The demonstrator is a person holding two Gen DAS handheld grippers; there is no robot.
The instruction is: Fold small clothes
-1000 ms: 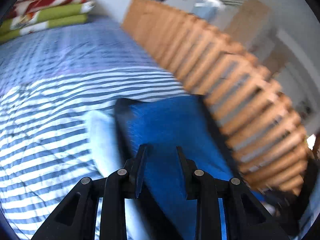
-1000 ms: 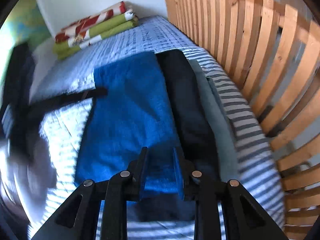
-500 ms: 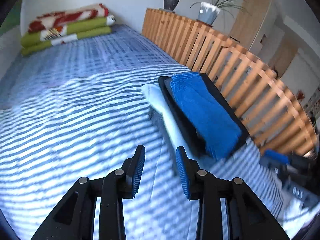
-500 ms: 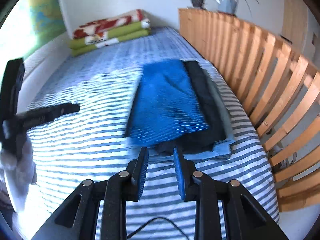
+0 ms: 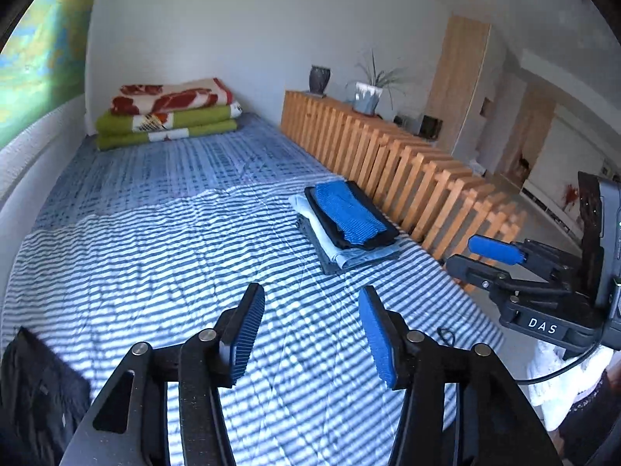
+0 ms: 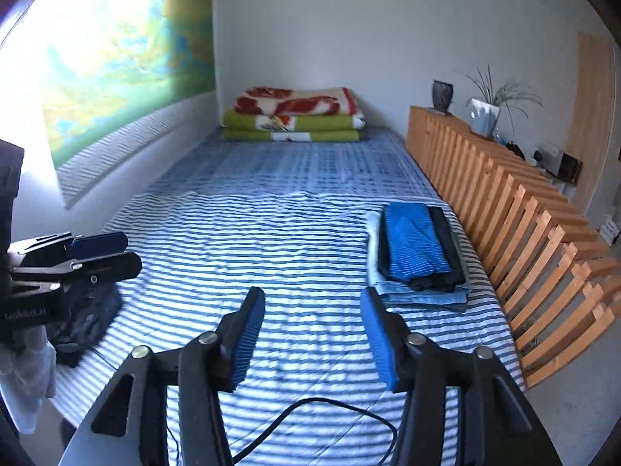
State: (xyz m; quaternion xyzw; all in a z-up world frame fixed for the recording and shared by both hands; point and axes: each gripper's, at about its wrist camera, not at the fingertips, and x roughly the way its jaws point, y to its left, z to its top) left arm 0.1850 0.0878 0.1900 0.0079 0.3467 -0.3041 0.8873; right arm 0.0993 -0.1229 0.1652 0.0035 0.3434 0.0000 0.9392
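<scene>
A stack of folded clothes lies on the striped bed by the slatted rail, with a blue garment on top, a black one beneath and pale blue ones at the bottom. My left gripper hangs open and empty over the sheet, well short of the stack. My right gripper is likewise open and empty. A dark unfolded garment lies at the bed's near left corner, under the left gripper as the right wrist view shows it. The right gripper shows at the right in the left wrist view.
Folded green and red blankets sit at the far end of the striped bed. A wooden slatted rail runs along its right side, with a vase and plant on top. A black cable trails over the near edge.
Both grippers have drawn back from close over the blue garment to the near end of the bed, and their jaws now stand wider apart.
</scene>
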